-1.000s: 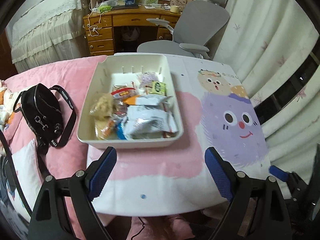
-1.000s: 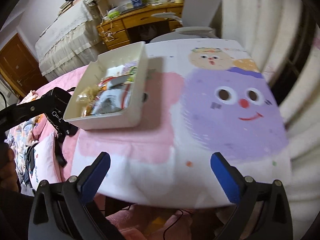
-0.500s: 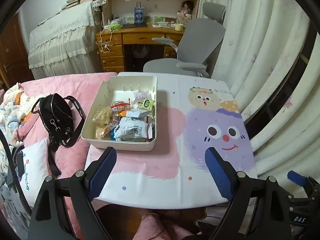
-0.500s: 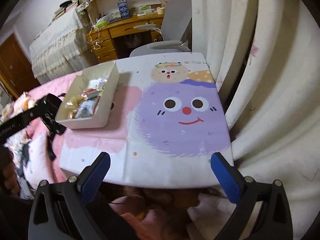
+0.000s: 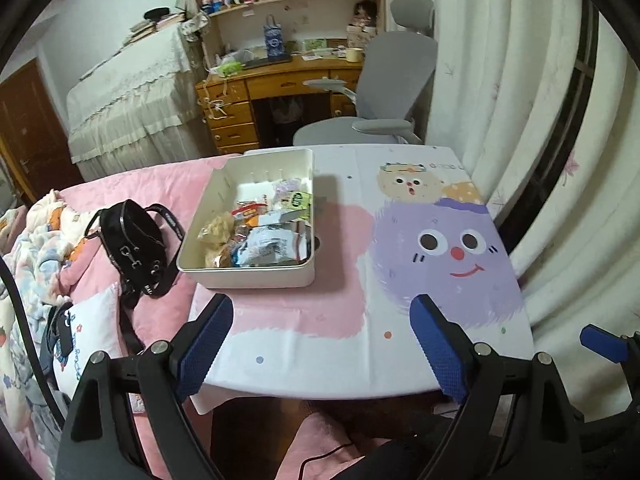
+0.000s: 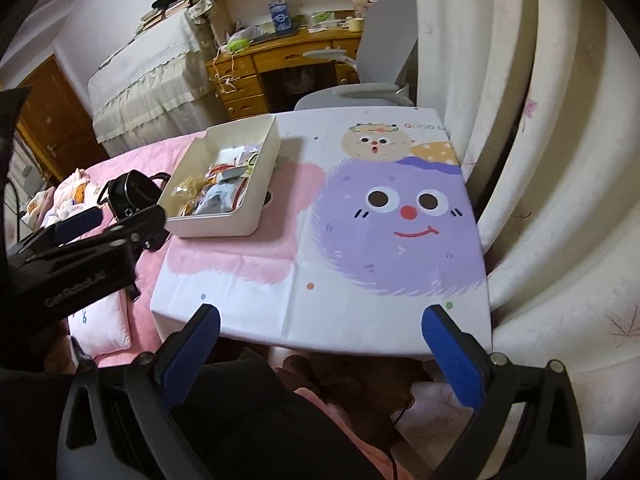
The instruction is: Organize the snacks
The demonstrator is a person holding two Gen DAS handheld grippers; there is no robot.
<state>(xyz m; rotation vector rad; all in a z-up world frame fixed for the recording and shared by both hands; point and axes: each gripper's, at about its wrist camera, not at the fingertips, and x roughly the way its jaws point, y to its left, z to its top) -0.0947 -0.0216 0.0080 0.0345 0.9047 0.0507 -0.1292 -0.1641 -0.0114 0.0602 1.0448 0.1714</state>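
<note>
A cream plastic bin [image 5: 224, 274] stands on the left part of a small table with a cartoon-print cloth [image 5: 400, 264]. It holds several snack packets [image 5: 264, 236] in a heap. The bin also shows in the right wrist view [image 6: 224, 228]. My left gripper [image 5: 320, 340] is open and empty, held back over the table's near edge. My right gripper [image 6: 320, 344] is open and empty, also back at the near edge. The left gripper's body shows in the right wrist view [image 6: 72, 256].
A black handbag [image 5: 132, 248] lies on the pink bed left of the table. A grey office chair [image 5: 384, 80] and a wooden desk [image 5: 280, 92] stand behind the table. White curtains [image 6: 540, 160] hang close on the right.
Both grippers have pulled back and up from the table, so the bin and cloth look smaller and farther. Both stayed open and empty.
</note>
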